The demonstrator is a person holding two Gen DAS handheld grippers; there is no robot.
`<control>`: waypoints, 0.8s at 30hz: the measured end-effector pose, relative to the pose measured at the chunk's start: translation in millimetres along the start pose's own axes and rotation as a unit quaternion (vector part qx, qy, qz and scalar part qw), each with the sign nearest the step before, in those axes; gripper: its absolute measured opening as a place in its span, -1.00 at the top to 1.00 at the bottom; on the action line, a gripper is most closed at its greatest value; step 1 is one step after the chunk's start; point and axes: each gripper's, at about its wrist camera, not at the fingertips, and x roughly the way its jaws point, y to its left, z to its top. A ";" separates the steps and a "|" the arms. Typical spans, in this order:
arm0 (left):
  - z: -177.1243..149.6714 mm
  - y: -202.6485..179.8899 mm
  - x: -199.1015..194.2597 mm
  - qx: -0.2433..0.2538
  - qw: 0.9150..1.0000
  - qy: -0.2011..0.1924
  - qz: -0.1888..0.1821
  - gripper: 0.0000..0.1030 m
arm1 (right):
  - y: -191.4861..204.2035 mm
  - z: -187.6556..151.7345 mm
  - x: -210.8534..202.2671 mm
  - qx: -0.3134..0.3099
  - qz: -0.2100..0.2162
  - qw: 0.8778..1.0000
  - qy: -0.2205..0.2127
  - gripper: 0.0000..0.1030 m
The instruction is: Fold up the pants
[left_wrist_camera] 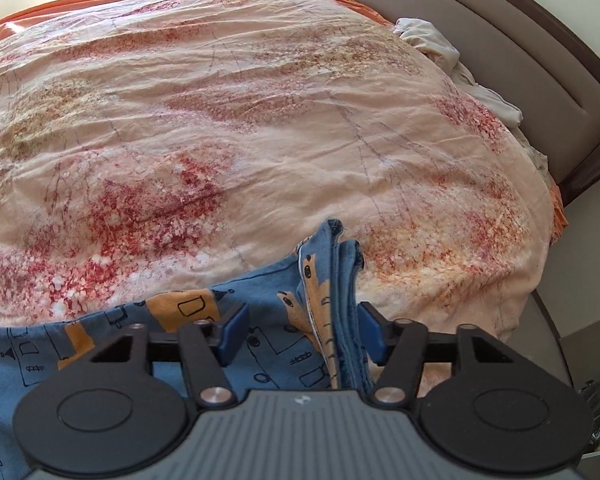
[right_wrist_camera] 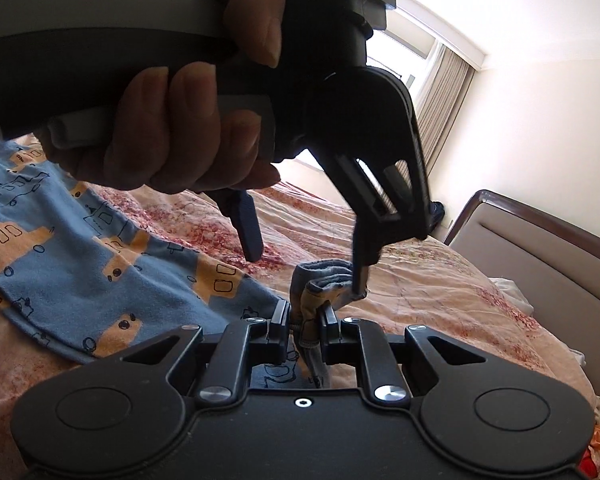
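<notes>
Bed (left_wrist_camera: 260, 100): covered by a pale quilt with red and ochre blotches; padded headboard (left_wrist_camera: 520, 60) along its right side in the left wrist view; crumpled cream bedding (left_wrist_camera: 440, 44) at that edge.

Pants (right_wrist_camera: 80, 240): blue fabric printed with orange shapes and black outlines, spread on the quilt near the bed's front edge, one bunched end raised off the surface.

Hand (right_wrist_camera: 172, 92): wrapped around the handle of the left gripper, seen from the right wrist view.

Left gripper (left_wrist_camera: 300, 334): jaws partly apart, straddling the raised fold of the pants; the blue pads (left_wrist_camera: 232, 332) stand clear of the cloth on one side, near it on the other.

Right gripper (right_wrist_camera: 305, 322): jaws drawn close, pinching the bunched end of the pants between them, directly beneath the left gripper's fingertips.
</notes>
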 end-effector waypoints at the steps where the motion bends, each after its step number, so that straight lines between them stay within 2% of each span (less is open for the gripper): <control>1: -0.7 3.2 -0.4 -0.006 1.000 0.001 -0.002 -0.06 | 1.3 0.7 -1.0 -0.005 0.001 1.000 0.000 0.69; 2: -2.1 7.3 -1.6 -0.011 1.000 0.001 -0.002 -0.01 | 3.2 1.7 -2.3 -0.011 0.002 1.000 -0.002 0.69; 4: -4.5 12.1 -5.5 -0.015 1.000 0.000 -0.001 0.38 | 6.9 3.7 -5.0 -0.021 0.005 1.000 -0.004 0.69; 6: -8.5 18.0 -11.2 -0.018 1.000 0.000 -0.002 0.63 | 10.8 6.1 -8.4 -0.032 0.008 0.999 -0.008 0.69; 8: -13.8 24.1 -17.9 -0.021 1.000 -0.008 -0.004 0.70 | 15.0 9.5 -11.5 -0.039 0.013 0.999 -0.013 0.69; 15: -44.4 73.1 -68.5 -0.088 0.993 -0.068 -0.034 0.78 | 27.2 28.9 -34.6 -0.047 0.049 0.997 -0.046 0.70; 20: -79.7 113.2 -109.8 -0.115 0.986 -0.121 -0.024 0.78 | 42.1 51.4 -50.3 -0.015 0.130 0.989 -0.062 0.70; 24: -105.4 143.7 -124.4 -0.134 0.981 -0.137 -0.002 0.78 | 64.9 62.0 -55.7 -0.009 0.189 0.980 -0.062 0.70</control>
